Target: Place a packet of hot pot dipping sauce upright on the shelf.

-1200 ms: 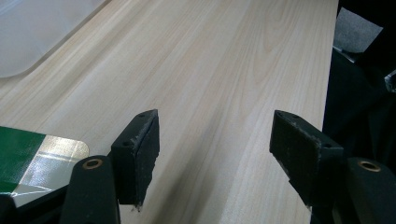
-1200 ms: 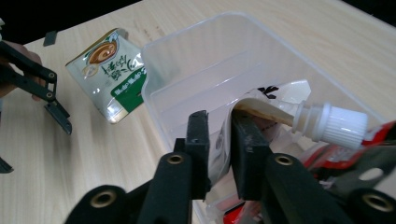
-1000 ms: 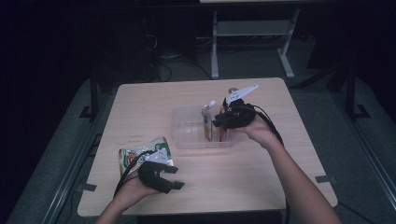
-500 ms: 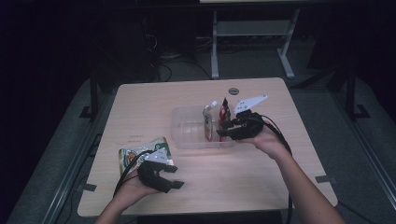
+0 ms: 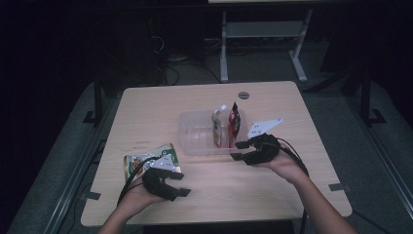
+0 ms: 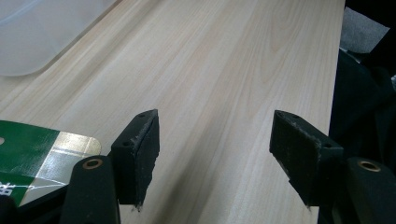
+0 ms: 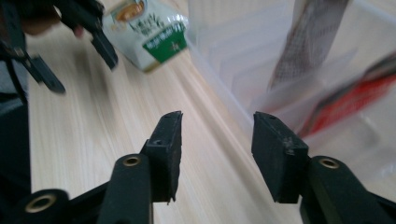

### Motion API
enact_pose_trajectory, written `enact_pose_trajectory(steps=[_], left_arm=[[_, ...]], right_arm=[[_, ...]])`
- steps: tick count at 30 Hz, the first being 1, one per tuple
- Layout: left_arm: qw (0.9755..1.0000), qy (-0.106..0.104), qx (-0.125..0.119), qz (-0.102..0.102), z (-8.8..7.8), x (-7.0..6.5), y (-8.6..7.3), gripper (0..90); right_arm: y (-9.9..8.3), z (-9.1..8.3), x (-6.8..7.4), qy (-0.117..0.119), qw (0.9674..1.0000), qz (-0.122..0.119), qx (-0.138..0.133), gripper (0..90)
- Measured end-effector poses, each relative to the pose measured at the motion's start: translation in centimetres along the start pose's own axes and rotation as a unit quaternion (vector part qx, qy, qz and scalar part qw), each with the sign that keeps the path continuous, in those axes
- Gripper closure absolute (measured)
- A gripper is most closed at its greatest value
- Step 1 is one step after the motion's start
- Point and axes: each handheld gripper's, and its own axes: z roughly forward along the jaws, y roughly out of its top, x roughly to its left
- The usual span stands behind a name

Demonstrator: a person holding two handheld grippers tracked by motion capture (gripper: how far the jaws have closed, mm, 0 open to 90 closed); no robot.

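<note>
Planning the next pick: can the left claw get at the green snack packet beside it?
Probably yes: the left claw is open, right beside the green snack packet, with bare table and nothing between.

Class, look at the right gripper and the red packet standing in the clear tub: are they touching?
Apart. In the right gripper view the right gripper has bare table between its open jaws, outside the tub; the red packet sits behind the tub's wall.

Light wooden table (image 5: 160,105), clear plastic tub (image 5: 195,136) near middle, green snack bag (image 5: 146,163) front-left
</note>
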Motion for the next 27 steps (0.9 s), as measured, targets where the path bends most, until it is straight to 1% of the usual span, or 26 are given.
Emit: enact_pose_trajectory(steps=[1,2,4,5,8,9,12,13,14,15,16,19,21,22,23,24,26,27], left_arm=[[1.0000,0.001,-0.001,0.002,0.0,0.0,0.0,32.8],[1.0000,0.001,-0.003,0.002,0.0,0.1,0.0,32.8],[1.0000,0.001,-0.003,-0.001,0.1,0.0,0.0,32.8],[1.0000,0.003,-0.003,0.003,0.0,0.1,0.0,32.9],[1.0000,0.003,-0.007,-0.004,0.0,0.1,-0.1,32.9],[0.9999,0.003,-0.008,-0.010,0.0,0.0,-0.1,32.9],[0.9999,0.004,-0.007,-0.009,-0.1,0.1,-0.2,32.9],[0.9999,0.005,-0.010,-0.013,-0.1,0.1,-0.2,32.9],[0.9999,0.008,-0.006,-0.010,-0.3,0.2,-0.3,33.0],[0.9999,0.008,-0.006,-0.010,-0.3,0.2,-0.3,33.0],[0.9999,0.010,-0.006,-0.009,-0.4,0.3,-0.3,33.0],[0.9998,0.015,-0.007,-0.011,-0.6,0.5,-0.3,33.0],[0.9997,0.019,-0.005,-0.012,-0.8,0.6,-0.4,33.0],[0.9997,0.018,-0.007,-0.016,-0.9,0.6,-0.5,33.0],[0.9996,0.022,-0.008,-0.017,-1.0,0.6,-0.5,33.1],[0.9996,0.026,-0.005,-0.013,-1.2,0.8,-0.5,33.1],[0.9993,0.030,-0.008,-0.021,-1.4,1.0,-0.6,33.1],[0.9992,0.034,-0.005,-0.020,-1.6,1.1,-0.7,33.6]], right_arm=[[-0.4,0.0,0.1,-0.002,1.0000,-0.001,0.002,50.5],[-0.7,-0.1,0.2,-0.001,1.0000,0.004,0.004,50.1],[-1.5,-0.2,0.3,-0.006,0.9999,0.007,0.009,49.0],[-1.9,-0.3,0.4,-0.007,0.9999,0.007,0.009,48.5],[-3.3,-0.6,0.4,-0.008,0.9998,0.015,0.007,46.3],[-3.7,-0.7,0.5,-0.009,0.9998,0.014,0.007,45.7],[-4.6,-0.8,0.5,-0.008,0.9997,0.019,0.011,44.1],[-5.1,-0.9,0.5,-0.009,0.9996,0.021,0.014,43.4],[-5.8,-1.0,0.5,-0.012,0.9994,0.025,0.022,42.5],[-6.1,-1.0,0.5,-0.012,0.9993,0.022,0.026,42.2],[-6.4,-1.0,0.5,-0.012,0.9991,0.026,0.032,41.7],[-6.7,-0.7,0.4,-0.014,0.9987,0.023,0.043,41.1],[-6.6,-0.6,0.4,-0.013,0.9987,0.027,0.040,40.6],[-6.6,-0.6,0.4,-0.012,0.9989,0.025,0.038,40.1],[-6.6,-0.6,0.3,-0.011,0.9991,0.022,0.035,39.9],[-6.6,-0.6,0.3,-0.009,0.9991,0.023,0.033,39.7],[-6.6,-0.6,0.3,-0.007,0.9991,0.027,0.033,39.2],[-6.6,-0.6,0.2,-0.007,0.9990,0.028,0.033,39.0]])
